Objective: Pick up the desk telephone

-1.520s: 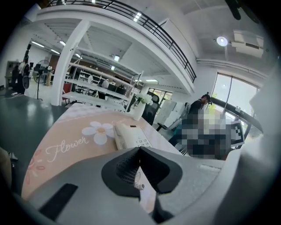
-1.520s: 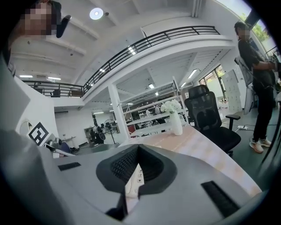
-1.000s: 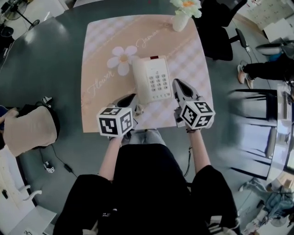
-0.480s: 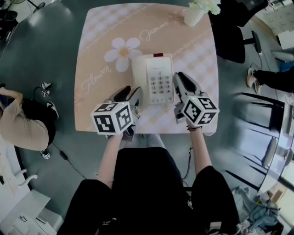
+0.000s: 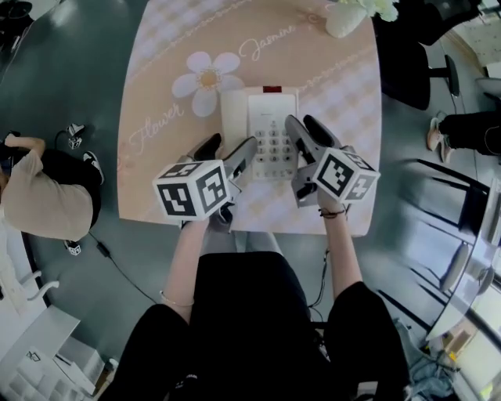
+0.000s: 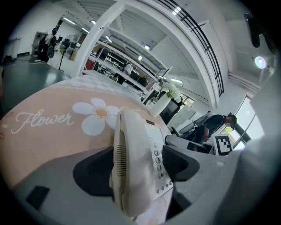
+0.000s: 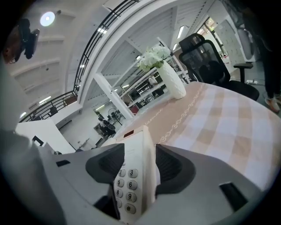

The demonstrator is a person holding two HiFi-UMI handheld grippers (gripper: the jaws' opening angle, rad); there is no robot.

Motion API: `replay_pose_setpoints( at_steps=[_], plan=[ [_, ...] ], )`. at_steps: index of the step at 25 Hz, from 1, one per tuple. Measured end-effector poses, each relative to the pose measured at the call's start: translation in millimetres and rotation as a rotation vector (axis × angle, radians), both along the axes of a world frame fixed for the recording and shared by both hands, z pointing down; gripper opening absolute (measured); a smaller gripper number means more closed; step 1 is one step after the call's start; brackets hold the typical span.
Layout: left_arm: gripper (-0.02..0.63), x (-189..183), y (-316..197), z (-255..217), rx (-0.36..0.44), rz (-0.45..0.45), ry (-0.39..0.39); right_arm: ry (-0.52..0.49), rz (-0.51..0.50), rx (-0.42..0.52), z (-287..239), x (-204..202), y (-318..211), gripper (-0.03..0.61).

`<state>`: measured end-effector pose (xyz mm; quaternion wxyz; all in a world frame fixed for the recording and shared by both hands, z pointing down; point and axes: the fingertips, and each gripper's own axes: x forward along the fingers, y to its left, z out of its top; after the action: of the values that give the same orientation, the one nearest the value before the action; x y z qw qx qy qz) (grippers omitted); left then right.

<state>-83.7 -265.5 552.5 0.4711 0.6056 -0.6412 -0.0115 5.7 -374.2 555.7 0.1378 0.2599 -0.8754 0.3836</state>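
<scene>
The cream desk telephone [image 5: 262,129] lies on a peach tablecloth [image 5: 168,47], handset on its left side and keypad on its right. My left gripper [image 5: 229,150] reaches in from the near left. Its jaws are opening and straddle the handset side of the telephone [image 6: 134,162], standing wide of it. My right gripper [image 5: 301,125] comes in from the near right. Its jaws are also opening, with the keypad edge of the telephone [image 7: 134,176] between them, one jaw over the keys and one outside. The phone rests flat on the cloth.
A white vase with flowers [image 5: 348,17] stands at the cloth's far right corner. The cloth covers a dark grey table [image 5: 70,70]. A person [image 5: 43,200] sits low at the left. A black office chair [image 5: 403,63] is at the right.
Both grippers have moved forward and down to the phone's two sides. Their jaws, shut a second ago, now stand apart around the phone's edges.
</scene>
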Motion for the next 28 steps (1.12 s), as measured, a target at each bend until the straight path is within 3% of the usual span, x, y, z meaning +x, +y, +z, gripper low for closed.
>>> replay_pose_setpoints(
  at_steps=[11,15,19,28],
  plan=[
    [0.331,0,-6,25,-0.085,-0.004,0.061,0.016,-0.063,-0.150,21,-15,1,0.218],
    [0.331,3,-10,29,-0.122,0.035,0.077,0.010,-0.073,-0.194,26,-17,3,0.216],
    [0.331,4,-10,34,-0.161,0.052,0.079,-0.008,-0.085,-0.224,27,-19,3,0.216],
    [0.331,5,-11,36,-0.167,0.058,0.081,-0.010,-0.114,-0.254,28,-18,4,0.215]
  ],
)
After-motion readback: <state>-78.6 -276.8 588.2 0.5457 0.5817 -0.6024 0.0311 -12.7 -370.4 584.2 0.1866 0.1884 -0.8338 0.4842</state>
